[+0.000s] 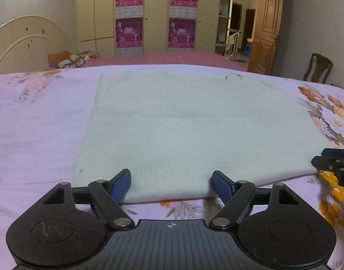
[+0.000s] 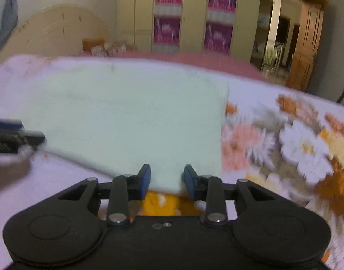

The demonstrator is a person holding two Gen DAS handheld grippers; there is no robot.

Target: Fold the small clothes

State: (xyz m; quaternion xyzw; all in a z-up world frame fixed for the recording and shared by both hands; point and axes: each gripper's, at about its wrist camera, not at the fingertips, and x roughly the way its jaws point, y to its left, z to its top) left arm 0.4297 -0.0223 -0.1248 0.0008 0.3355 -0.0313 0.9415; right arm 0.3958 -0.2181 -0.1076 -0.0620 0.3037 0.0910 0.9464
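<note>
A pale mint knitted garment (image 1: 190, 130) lies flat on the floral bedsheet, folded into a rectangle. My left gripper (image 1: 171, 185) is open, its blue pads either side of the garment's near edge, left of centre. My right gripper (image 2: 167, 181) is open, narrower than the left, with the garment's (image 2: 131, 117) near right corner between its pads. The right wrist view is blurred. Each gripper shows at the edge of the other's view: the right one (image 1: 336, 166), the left one (image 2: 14, 137).
The bedsheet (image 1: 37, 135) is lilac with orange and white flowers (image 2: 302, 144). Behind are a pink bed, a cream headboard (image 1: 25, 42), a wardrobe with purple posters (image 1: 156, 15), an open wooden door (image 1: 265, 33) and a chair (image 1: 318, 67).
</note>
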